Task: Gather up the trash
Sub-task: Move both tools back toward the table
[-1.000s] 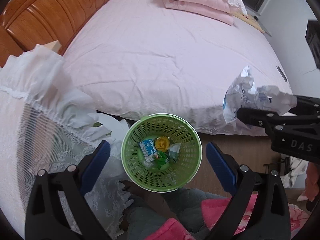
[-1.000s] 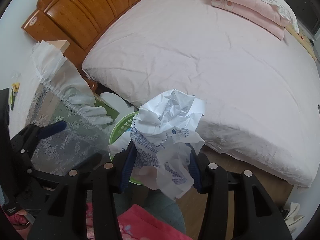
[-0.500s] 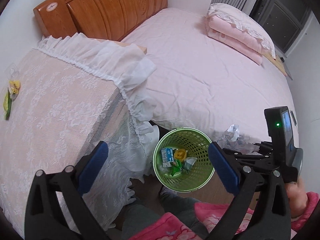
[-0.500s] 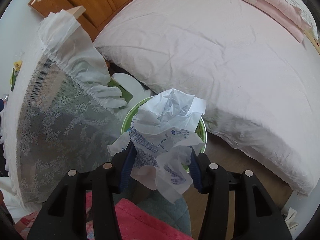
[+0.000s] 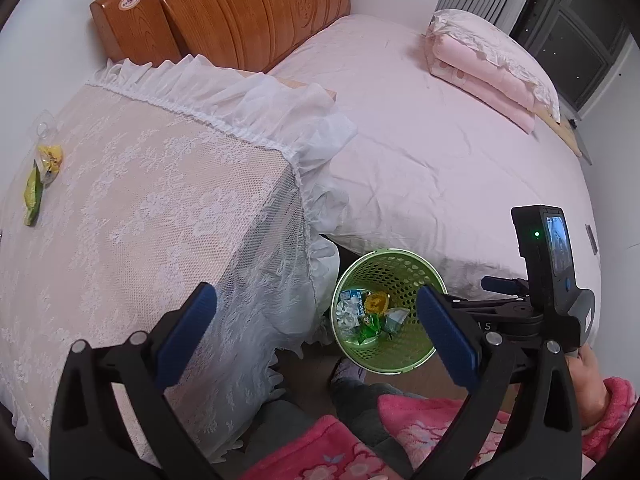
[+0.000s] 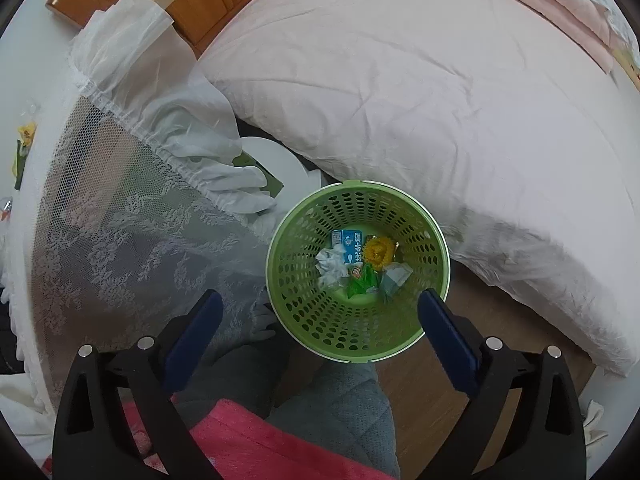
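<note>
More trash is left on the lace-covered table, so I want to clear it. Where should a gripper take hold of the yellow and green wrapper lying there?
Take the yellow and green wrapper across its narrow width near the middle, coming straight down from above. It lies flat and long on the lace tablecloth, so a side approach would probably only push it along.

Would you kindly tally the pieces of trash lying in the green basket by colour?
White crumpled paper: 1
Blue-and-white carton: 1
Yellow wrapper: 1
Green wrapper: 1
Pale grey-white wrapper: 1
Total: 5, all in the green basket.
</note>
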Demonstrator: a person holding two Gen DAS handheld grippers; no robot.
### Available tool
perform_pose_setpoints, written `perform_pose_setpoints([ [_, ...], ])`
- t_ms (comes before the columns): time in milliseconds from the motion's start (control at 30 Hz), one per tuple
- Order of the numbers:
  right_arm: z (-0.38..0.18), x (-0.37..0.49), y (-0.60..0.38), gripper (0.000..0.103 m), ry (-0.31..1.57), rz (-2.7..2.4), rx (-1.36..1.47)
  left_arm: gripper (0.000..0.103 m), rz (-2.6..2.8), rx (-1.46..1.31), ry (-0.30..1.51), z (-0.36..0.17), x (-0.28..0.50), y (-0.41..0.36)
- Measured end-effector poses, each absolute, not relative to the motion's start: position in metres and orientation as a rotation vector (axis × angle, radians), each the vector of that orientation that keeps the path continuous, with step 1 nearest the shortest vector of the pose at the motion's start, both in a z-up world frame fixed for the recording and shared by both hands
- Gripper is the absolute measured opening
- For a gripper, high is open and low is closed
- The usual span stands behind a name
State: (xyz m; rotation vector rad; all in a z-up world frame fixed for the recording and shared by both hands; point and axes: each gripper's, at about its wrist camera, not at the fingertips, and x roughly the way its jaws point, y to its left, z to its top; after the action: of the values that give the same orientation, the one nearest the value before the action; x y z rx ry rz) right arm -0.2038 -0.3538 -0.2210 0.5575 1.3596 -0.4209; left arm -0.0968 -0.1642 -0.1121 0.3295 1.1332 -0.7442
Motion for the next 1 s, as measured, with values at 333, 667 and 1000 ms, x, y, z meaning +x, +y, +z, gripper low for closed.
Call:
perform_pose_setpoints([
  [333, -0.203, -0.188, -0.344, 0.097, 1.34, -0.41, 0.512, 0.095, -0.674, 0.28, 1.125, -0.111, -0.082, -0.141],
  [667, -0.124, -0.157, -0.33, 0.101, 1.164, -0.333, 0.392, 0.095, -0.464, 0.154, 1.049, -0.087, -0.052, -0.074],
  [1000, -0.092, -0.096, -0.288, 0.101, 1.124, -0.181, 0.317, 0.095, -0.249, 0.056, 1.041, -0.088, -0.024, 0.014],
])
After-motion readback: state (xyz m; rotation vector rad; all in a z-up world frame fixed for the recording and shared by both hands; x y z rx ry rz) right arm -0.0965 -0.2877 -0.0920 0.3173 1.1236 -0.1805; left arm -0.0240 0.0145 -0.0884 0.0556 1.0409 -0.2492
